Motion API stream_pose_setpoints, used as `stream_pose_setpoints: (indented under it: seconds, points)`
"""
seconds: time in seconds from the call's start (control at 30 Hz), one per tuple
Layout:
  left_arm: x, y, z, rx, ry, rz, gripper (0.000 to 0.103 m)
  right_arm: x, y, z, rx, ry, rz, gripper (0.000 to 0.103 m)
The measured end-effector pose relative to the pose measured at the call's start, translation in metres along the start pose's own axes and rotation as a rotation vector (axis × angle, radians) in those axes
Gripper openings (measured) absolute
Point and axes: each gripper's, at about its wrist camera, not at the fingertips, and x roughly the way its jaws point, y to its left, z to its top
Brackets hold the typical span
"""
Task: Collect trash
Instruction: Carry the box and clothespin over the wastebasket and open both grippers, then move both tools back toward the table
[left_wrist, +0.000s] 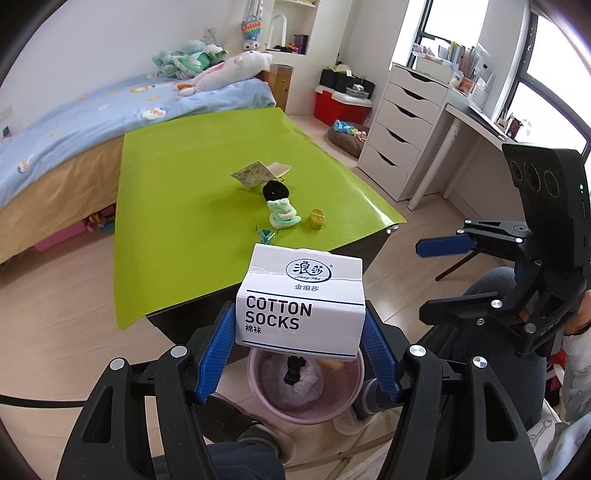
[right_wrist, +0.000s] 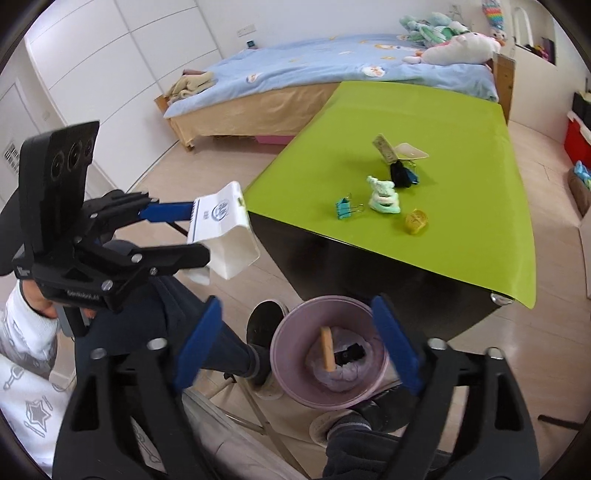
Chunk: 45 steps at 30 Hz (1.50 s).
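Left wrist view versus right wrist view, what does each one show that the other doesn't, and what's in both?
Only the left wrist view shows the white drawer unit, the desk by the window and the box's COTTON SOCKS print. Only the right wrist view shows the white wardrobe doors and the box's open end. Both show the sock box clamped in the left gripper, the open right gripper, the pink bin and the green table.

Home bedroom, likely a child's. Bed (left_wrist: 74, 122) with blue cartoon-print duvet, plush toys (left_wrist: 221, 70) piled at its head. White drawer unit (left_wrist: 402, 125) beside a white desk (left_wrist: 476, 122) under a window (left_wrist: 554, 92), papers stacked on top. Built-in white wardrobe doors (right_wrist: 122, 62) along one wall. Light wood floor (left_wrist: 55, 325), wall shelf niche (left_wrist: 295, 26), red storage box (left_wrist: 340, 107).
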Motion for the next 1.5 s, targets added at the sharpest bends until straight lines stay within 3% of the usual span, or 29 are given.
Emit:
stream_pose_setpoints:
  seconds: [0.13,0.4,0.5,0.73,0.93,1.1,1.5]
  points:
    - [0.002,-0.003,0.000,0.010,0.011,-0.019,0.065,-0.009,-0.006,0.000,0.024,-0.012,-0.032,0.096]
    - [0.007,-0.021,0.001,0.070,0.038,-0.066,0.065,-0.026,-0.017,-0.005,0.058,-0.042,-0.112,0.098]
    - [0.010,-0.028,0.001,0.082,0.032,-0.080,0.087,-0.033,-0.021,-0.008,0.070,-0.057,-0.118,0.098]
    - [0.017,-0.028,0.004,0.066,0.038,-0.052,0.095,-0.038,-0.028,-0.012,0.087,-0.077,-0.118,0.099]
    - [0.014,-0.017,0.004,0.024,0.023,0.005,0.095,-0.035,-0.028,-0.013,0.098,-0.078,-0.112,0.100]
    - [0.013,-0.009,0.005,-0.013,0.019,0.009,0.095,-0.032,-0.029,-0.013,0.103,-0.069,-0.101,0.100]
    - [0.015,-0.001,0.008,-0.033,0.001,0.023,0.095,-0.021,-0.037,0.008,0.118,-0.040,-0.162,0.100]
